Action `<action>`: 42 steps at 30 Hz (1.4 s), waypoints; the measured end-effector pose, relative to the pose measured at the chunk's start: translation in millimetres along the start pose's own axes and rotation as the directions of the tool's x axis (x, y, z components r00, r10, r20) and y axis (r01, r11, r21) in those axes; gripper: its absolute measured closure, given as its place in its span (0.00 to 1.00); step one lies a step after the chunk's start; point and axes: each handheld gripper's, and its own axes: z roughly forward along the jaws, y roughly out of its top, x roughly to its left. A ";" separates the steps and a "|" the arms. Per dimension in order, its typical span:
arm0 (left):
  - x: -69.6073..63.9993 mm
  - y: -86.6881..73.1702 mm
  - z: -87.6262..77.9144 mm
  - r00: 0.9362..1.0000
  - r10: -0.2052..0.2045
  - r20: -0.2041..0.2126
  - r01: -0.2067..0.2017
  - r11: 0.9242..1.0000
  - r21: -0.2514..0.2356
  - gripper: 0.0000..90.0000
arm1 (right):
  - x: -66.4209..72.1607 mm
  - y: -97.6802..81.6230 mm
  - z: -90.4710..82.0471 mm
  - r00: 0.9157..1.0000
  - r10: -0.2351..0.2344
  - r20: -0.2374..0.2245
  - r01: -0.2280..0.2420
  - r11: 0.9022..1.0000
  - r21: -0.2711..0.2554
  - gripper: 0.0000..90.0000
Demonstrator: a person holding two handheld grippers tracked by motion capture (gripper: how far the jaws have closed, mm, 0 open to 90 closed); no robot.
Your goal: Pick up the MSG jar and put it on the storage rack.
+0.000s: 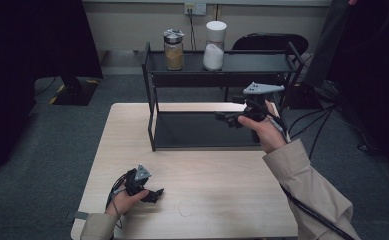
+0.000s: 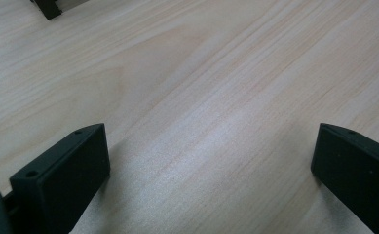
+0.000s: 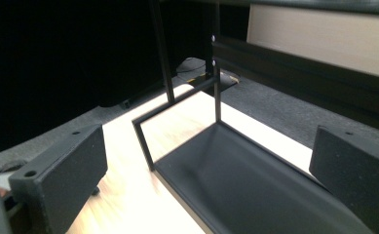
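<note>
A black two-tier metal rack (image 1: 152, 90) stands at the back of the light wooden table (image 1: 217, 180). On its top shelf are a jar of brown grains (image 1: 173, 49) and a white-lidded jar of white powder (image 1: 214, 46). My right gripper (image 1: 224, 118) hovers over the right part of the lower shelf (image 3: 255, 185), jaws wide apart and empty. My left gripper (image 1: 157, 194) rests low on the table near the front left, open, with bare wood (image 2: 211, 122) between its jaws.
A dark chair (image 1: 269, 42) stands behind the rack, and a wall socket (image 1: 194, 8) is above it. Cables (image 1: 322, 125) trail off the table's right side. A dark stand base (image 1: 74, 90) sits on the grey carpet at left.
</note>
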 end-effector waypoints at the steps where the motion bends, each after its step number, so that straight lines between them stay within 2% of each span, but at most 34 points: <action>1: -0.3 -0.4 0.2 1.000 -0.004 0.000 0.004 1.000 -0.003 0.00 | 0.4 -5.1 -1.7 1.000 -0.003 -0.003 0.003 1.000 0.000 0.00; 8: 0.0 0.0 0.0 1.000 0.000 0.000 0.000 1.000 0.000 0.00 | 2.2 -40.3 -10.9 1.000 0.016 -0.026 -0.016 1.000 0.017 0.00; 10: 0.2 0.2 -0.1 1.000 0.003 0.000 -0.003 1.000 0.001 0.00 | 3.8 -57.6 -13.3 0.999 0.017 -0.036 -0.015 0.999 0.036 0.00; 12: 0.3 0.2 -0.1 1.000 0.006 -0.001 -0.006 1.000 0.001 0.00 | 3.9 -63.8 -13.4 0.999 0.018 -0.042 -0.016 0.999 0.044 0.00; 18: -0.1 -0.5 0.2 1.000 0.000 -0.001 0.000 1.000 -0.003 0.00 | 3.3 -102.7 -16.5 0.996 0.055 -0.068 -0.050 0.996 0.073 0.00; 22: 0.2 0.1 -0.1 1.000 0.005 -0.001 -0.005 1.000 0.001 0.00 | 1.7 -121.3 -17.9 0.996 0.034 -0.087 -0.026 0.995 0.098 0.00; 24: 0.2 0.0 0.0 1.000 0.004 -0.001 -0.004 1.000 0.000 0.00 | 0.9 -135.8 -18.5 0.994 0.061 -0.086 -0.052 0.993 0.105 0.00; 29: 0.2 0.1 -0.1 1.000 0.005 -0.001 -0.005 1.000 0.000 0.00 | 1.7 -151.8 -18.0 0.995 0.066 -0.078 -0.055 0.990 0.133 0.00; 32: 0.2 0.1 -0.1 1.000 0.004 -0.001 -0.004 1.000 0.000 0.00 | -1.4 -164.4 -17.9 0.991 0.095 -0.097 -0.082 0.988 0.133 0.00; 34: 0.0 -0.4 0.1 1.000 0.001 0.000 -0.001 1.000 -0.003 0.00 | -1.0 -170.9 -17.5 0.990 0.106 -0.090 -0.092 0.985 0.147 0.00; 38: 0.0 -0.4 0.1 1.000 0.001 0.000 -0.001 1.000 -0.002 0.00 | -1.1 -183.6 -16.0 0.990 0.109 -0.093 -0.091 0.980 0.179 0.00; 42: 0.0 -0.4 0.1 1.000 0.001 0.000 -0.001 1.000 -0.002 0.00 | 0.1 -192.9 -14.8 0.992 0.087 -0.087 -0.065 0.971 0.228 0.00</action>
